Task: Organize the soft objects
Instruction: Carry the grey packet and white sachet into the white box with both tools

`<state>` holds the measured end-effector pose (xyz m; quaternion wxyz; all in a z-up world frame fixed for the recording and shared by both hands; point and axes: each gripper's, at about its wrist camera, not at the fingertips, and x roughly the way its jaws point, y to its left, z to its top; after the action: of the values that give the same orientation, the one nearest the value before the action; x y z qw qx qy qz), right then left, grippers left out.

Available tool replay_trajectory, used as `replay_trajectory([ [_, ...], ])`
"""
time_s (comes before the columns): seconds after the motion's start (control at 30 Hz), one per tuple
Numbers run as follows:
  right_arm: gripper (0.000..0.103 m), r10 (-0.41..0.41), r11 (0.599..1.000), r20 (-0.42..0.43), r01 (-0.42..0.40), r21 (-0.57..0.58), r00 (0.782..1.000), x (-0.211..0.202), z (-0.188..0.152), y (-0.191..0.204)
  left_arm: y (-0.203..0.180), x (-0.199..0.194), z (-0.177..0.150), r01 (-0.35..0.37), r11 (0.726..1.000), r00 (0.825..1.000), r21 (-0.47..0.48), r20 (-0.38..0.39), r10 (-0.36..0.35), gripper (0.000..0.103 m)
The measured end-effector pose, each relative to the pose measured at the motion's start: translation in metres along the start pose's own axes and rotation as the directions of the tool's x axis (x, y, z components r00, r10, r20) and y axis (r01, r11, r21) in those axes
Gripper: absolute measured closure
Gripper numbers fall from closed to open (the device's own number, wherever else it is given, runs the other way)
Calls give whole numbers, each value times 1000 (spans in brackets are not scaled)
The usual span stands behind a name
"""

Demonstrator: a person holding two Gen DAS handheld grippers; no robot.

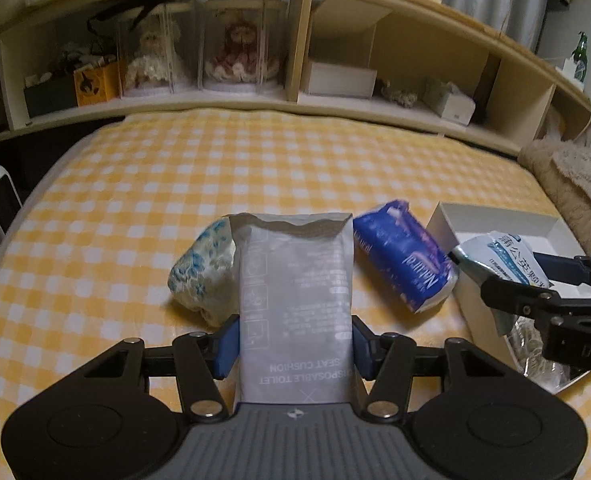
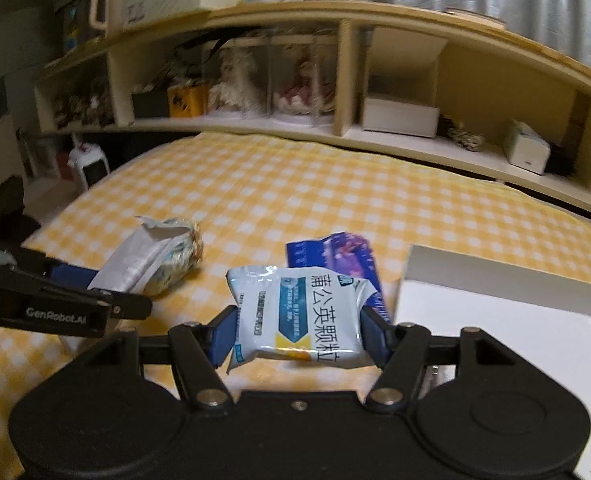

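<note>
Midway, by the look of it: left hand-held gripper (image 1: 295,344) clamped on a flat grey "disposable toilet seat cushion" packet (image 1: 295,300), right hand-held gripper (image 2: 297,332) clamped on a pale blue foil sachet (image 2: 299,316), both lifted off the yellow checked bed (image 1: 255,168). Beyond the left gripper, a blue-speckled white bundle (image 1: 203,272) and a dark blue soft pack (image 1: 403,256) not yet gathered. Just right of the right gripper, an open white cardboard box (image 2: 495,320), probably the destination.
</note>
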<state>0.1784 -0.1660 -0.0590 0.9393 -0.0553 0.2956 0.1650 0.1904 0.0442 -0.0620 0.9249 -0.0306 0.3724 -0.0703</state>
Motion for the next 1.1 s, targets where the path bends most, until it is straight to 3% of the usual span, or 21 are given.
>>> replay_trajectory([
  [0.43, 37, -19, 996, 42, 15, 90, 999, -33, 1, -19, -10, -28, 3, -7, 1000, 997, 4, 74, 6, 47],
  [0.77, 37, -35, 994, 87, 26, 101, 996, -66, 4, -34, -32, -48, 12, 24, 999, 991, 41, 128, -29, 47],
  [0.97, 37, -95, 990, 136, 80, 114, 986, -88, 5, -68, -57, -49, 23, 63, 997, 986, 55, 149, -71, 47],
  [1.1, 37, -135, 977, 150, 106, 184, 979, -97, 5, -100, -80, -44, 33, 91, 994, 983, 63, 151, -99, 46],
])
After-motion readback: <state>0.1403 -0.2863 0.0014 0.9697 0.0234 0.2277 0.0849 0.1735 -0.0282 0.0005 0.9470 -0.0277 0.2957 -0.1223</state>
